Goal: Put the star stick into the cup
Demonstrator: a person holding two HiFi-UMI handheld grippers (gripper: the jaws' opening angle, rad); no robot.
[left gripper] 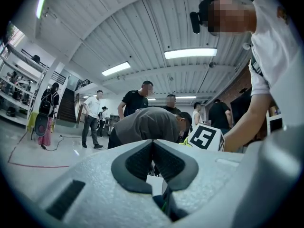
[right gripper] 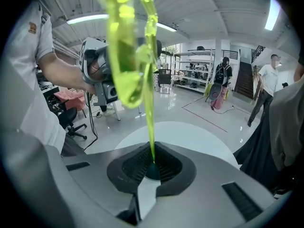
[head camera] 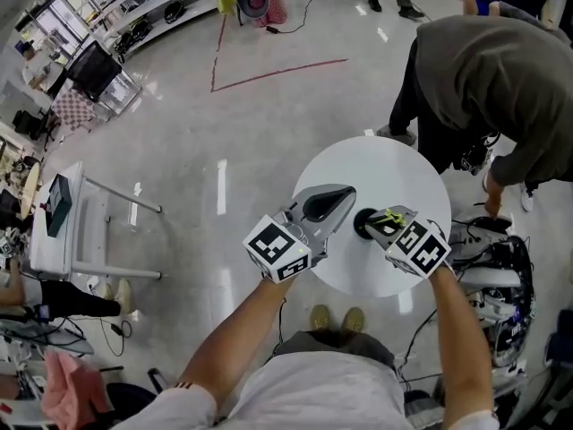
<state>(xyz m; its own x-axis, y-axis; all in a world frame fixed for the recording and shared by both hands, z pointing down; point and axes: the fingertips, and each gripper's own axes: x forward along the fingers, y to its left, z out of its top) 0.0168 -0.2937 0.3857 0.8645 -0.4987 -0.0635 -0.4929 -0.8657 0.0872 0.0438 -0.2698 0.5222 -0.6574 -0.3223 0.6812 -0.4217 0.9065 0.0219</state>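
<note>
The star stick [right gripper: 129, 46] is translucent yellow-green. Its thin stem runs down into my right gripper [right gripper: 152, 161], which is shut on the stem's lower end, so the star stands up in front of the camera. In the head view the stick [head camera: 390, 215] shows as a green streak at my right gripper [head camera: 383, 224], just right of the dark cup [head camera: 363, 224] on the white round table [head camera: 358, 161]. My left gripper [head camera: 341, 195] hovers over the table just left of the cup. Its jaws are shut with nothing between them [left gripper: 153, 145].
A person in a grey top [head camera: 488, 79] bends over at the table's far right side. Cables and gear [head camera: 497, 267] lie on the floor to the right. Shelving [head camera: 134, 7] and a cart [head camera: 63, 213] stand to the left, with other people farther back [left gripper: 92, 118].
</note>
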